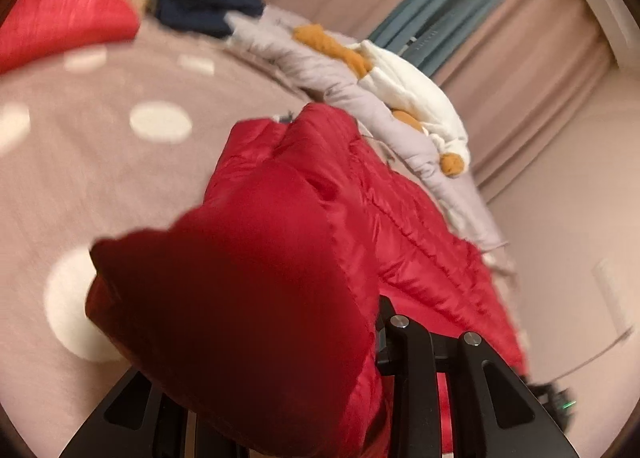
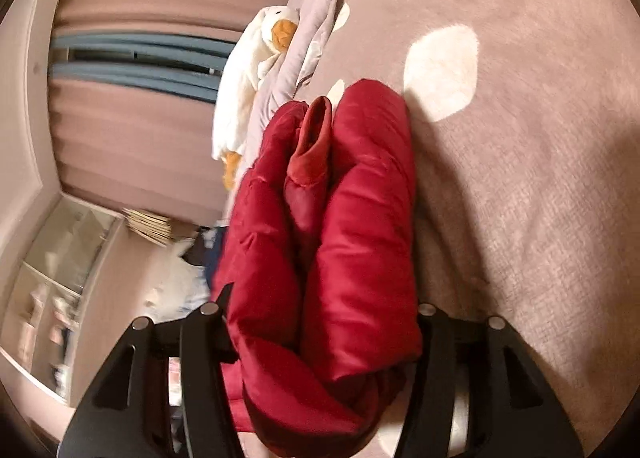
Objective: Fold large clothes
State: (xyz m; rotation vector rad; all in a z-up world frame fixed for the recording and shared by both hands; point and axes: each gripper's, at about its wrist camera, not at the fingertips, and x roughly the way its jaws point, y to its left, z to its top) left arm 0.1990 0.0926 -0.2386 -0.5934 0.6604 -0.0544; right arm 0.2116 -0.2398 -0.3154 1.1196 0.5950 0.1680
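The red quilted puffer jacket (image 2: 320, 250) is bunched into thick padded rolls on the pink bedspread with white spots (image 2: 540, 178), and both claws are closed on it. In the right wrist view the right gripper (image 2: 320, 342) is seen with its jaws standing apart, a fat double roll of the jacket wedged between them, so the grip is taken on a wide bundle. The jacket's long axis runs from the claw toward 12 o'clock, ending short of a white spot at 1 o'clock. In the left wrist view the left gripper (image 1: 304, 374) is largely hidden by a bulging fold of the same jacket (image 1: 280, 242); the fabric fills the gap between the fingers and appears pinched. From there the rest of the jacket trails away toward 2 o'clock, alongside a white and orange plush duck (image 1: 404, 90) lying on a grey quilted garment (image 1: 320, 70). Judged from this, neither hand is nearer; each holds one end, and the coming fold depends on that shared axis.
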